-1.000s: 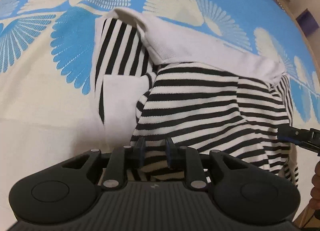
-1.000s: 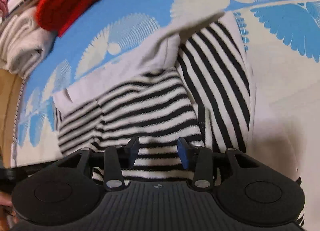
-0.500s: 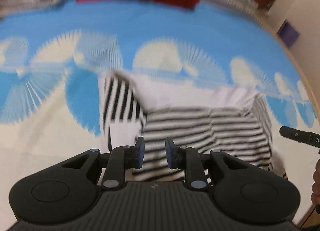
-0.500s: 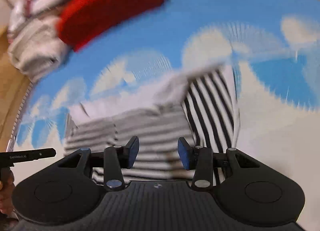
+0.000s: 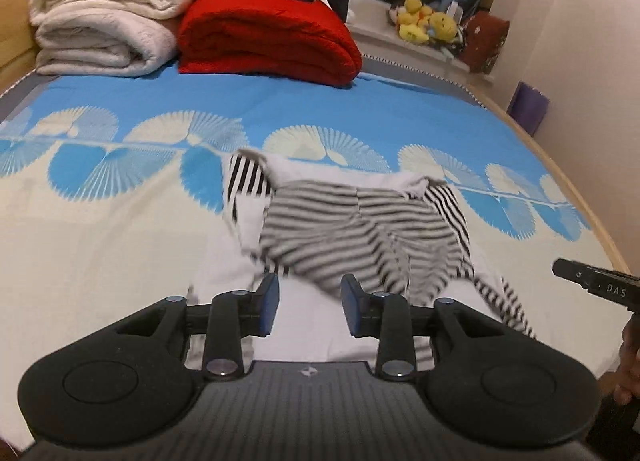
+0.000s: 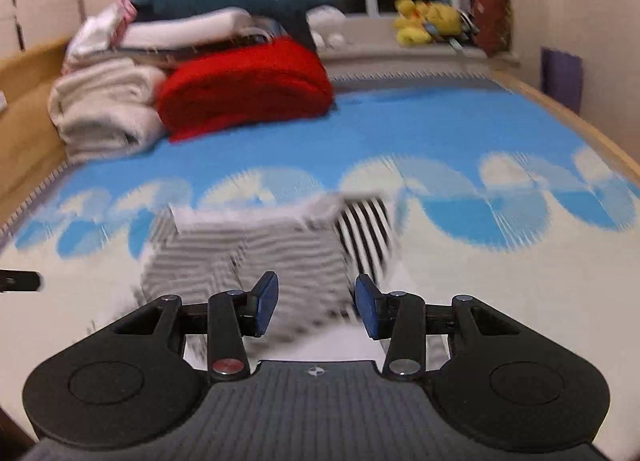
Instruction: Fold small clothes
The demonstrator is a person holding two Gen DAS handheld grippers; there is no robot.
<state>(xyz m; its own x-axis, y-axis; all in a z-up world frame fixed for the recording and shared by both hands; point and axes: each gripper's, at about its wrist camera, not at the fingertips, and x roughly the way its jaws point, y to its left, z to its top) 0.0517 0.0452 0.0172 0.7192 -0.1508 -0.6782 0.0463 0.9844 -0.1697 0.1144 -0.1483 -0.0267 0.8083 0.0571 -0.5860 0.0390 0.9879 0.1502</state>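
Striped garment (image 5: pixel 352 233) lies rumpled mid-bed, on cream part of bedspread (image 5: pixel 100 245) just below blue fan band, part folded, white inside showing. Left gripper (image 5: pixel 308 303): jaws opening, nothing between them, above garment's near edge. Right gripper (image 6: pixel 316 303): jaws apart, empty, garment beyond them, blurred. Red blanket (image 5: pixel 264 41) and white folded blankets (image 5: pixel 104 29) at bed's far left corner.

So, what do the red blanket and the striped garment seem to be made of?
Red blanket: probably thick fleece or plush, matte; its surface looks fuzzy and the fold is bulky. Striped garment: likely thin knit cotton, matte; it lies limp and wrinkled, though blur hides the weave.
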